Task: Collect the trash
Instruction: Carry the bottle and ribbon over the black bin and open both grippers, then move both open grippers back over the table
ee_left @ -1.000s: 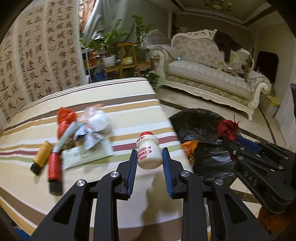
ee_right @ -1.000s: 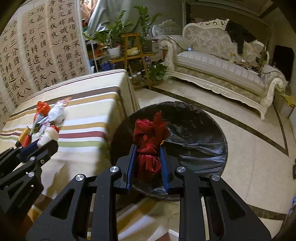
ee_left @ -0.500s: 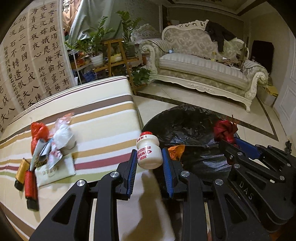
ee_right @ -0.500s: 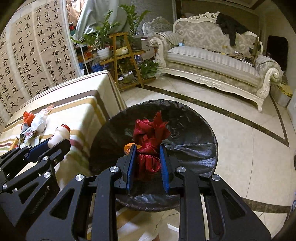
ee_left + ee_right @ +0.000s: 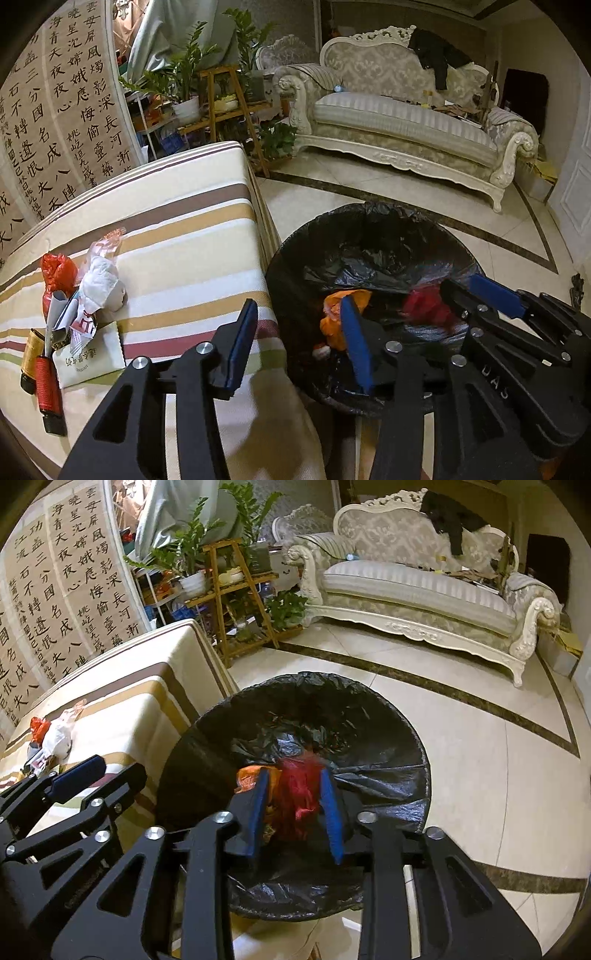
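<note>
A bin lined with a black bag (image 5: 373,225) stands on the floor beside the striped table (image 5: 192,236). My left gripper (image 5: 299,343) hangs over the bin's near edge, its jaws opening with nothing between them. Low in the bin lies the small white bottle with the red cap (image 5: 320,349), mostly hidden, beside an orange bag (image 5: 345,306). My right gripper (image 5: 293,812) is over the bin (image 5: 373,716), jaws opening. A blurred red wrapper (image 5: 301,794) sits loose between the pads, which do not press on it. The right gripper (image 5: 487,295) also shows in the left wrist view.
More trash lies on the table's left side: a red bag (image 5: 59,271), a crumpled white wrapper (image 5: 101,275), a pale packet (image 5: 90,360) and a red tube (image 5: 46,384). Behind are a plant stand (image 5: 225,107), a sofa (image 5: 402,122) and tiled floor (image 5: 480,746).
Both grippers moved from the table side to over the bin. Both opened: the white bottle left the left jaws and dropped in, and the red wrapper came loose in the right.
</note>
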### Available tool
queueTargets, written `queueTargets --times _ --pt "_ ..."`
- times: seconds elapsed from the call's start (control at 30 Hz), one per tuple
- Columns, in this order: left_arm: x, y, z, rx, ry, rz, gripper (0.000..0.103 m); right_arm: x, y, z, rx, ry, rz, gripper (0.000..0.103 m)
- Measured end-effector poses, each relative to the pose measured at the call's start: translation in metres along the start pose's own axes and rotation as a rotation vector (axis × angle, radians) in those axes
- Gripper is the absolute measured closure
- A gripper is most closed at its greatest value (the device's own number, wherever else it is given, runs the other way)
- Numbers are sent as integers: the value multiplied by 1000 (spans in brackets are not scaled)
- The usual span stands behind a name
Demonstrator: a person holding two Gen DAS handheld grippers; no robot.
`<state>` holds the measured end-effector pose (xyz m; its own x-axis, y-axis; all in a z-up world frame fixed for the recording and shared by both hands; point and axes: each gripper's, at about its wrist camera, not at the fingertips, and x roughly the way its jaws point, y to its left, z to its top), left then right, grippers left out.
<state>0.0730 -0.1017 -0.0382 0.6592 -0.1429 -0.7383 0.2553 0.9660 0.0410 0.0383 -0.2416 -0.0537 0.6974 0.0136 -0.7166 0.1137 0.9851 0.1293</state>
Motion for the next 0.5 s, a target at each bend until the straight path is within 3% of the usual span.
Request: queueTargets --times 0.23,0.5 --pt "-6 8 0 -29 -14 -10 47 -7 -4 -1 10 -16 -15 63" --pt "-21 27 -4 -48 -29 8 46 -13 1 -3 3 -18 -8 63"
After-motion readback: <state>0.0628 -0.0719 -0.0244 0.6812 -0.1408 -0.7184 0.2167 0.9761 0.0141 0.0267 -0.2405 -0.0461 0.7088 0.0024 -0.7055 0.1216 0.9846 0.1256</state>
